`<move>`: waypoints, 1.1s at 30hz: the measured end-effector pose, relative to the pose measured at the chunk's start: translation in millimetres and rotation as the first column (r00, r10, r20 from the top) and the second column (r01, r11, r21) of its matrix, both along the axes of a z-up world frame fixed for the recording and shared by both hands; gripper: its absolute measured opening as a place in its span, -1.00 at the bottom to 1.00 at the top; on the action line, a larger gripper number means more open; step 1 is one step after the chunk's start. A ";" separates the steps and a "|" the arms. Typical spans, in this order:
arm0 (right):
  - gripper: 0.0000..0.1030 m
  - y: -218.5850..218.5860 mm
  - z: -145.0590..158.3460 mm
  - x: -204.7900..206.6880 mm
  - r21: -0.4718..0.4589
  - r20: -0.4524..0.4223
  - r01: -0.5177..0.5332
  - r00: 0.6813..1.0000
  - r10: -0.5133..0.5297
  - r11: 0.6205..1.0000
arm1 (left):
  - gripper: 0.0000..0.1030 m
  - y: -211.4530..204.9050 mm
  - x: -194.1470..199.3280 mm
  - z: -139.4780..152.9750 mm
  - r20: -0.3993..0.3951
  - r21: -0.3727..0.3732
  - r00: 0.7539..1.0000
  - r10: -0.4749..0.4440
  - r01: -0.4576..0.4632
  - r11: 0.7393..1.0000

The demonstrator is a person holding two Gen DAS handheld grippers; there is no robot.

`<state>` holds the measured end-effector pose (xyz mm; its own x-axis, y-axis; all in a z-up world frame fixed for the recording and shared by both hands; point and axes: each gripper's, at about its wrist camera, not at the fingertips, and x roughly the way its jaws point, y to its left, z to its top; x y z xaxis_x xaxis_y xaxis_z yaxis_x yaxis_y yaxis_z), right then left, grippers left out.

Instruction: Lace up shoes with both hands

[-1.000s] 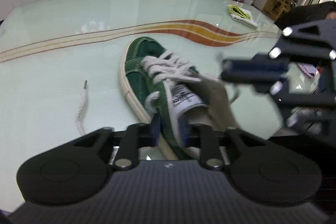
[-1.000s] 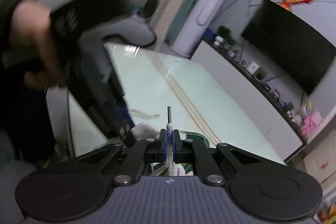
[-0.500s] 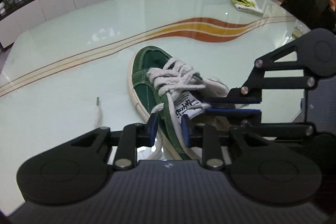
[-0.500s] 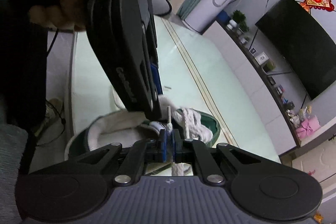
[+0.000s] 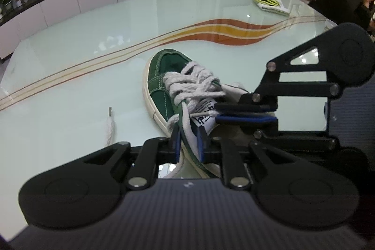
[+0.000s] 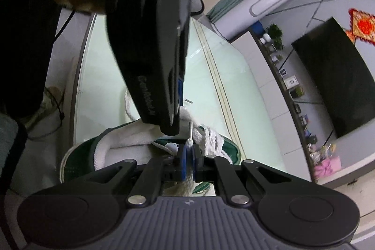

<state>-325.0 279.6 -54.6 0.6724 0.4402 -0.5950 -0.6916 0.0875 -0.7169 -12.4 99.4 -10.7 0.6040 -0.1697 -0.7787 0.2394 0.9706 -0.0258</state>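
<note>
Over the last second I had swung my right gripper (image 5: 243, 113) in from beside the green shoe (image 5: 164, 76) on the desk (image 5: 70, 62) until its lace tip (image 5: 204, 113), pinched tight, sat at the tongue. My left gripper (image 5: 188, 142) stood slightly parted around the collar edge, ready, I judged, for threading.

Soft, even indoor light fills both views. The glossy table (image 5: 70, 90) carries pale glare patches and faint reflections. Fisheye bending curves the room's edges and darkens the corners. The left view is sharp; in the right view a near dark housing (image 6: 150, 57) is blurred and underexposed.
</note>
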 end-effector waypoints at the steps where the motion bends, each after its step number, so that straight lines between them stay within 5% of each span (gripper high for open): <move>1: -0.91 0.1 -0.3 -0.1 -0.002 0.001 -0.001 1.000 0.001 1.000 | -0.71 -0.6 0.1 0.7 -0.001 0.003 1.000 -0.004 0.004 1.000; 33: -0.89 2.5 -4.1 1.2 -0.059 -0.019 -0.069 0.997 0.068 0.996 | -0.56 -4.2 -4.8 5.1 -0.017 0.052 0.998 -0.058 0.059 0.997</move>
<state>-323.8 282.1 -58.8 0.6311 0.4488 -0.6327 -0.7069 -0.0030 -0.7073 -17.2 95.2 -5.6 0.5816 -0.1629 -0.7970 0.2962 0.9549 0.0209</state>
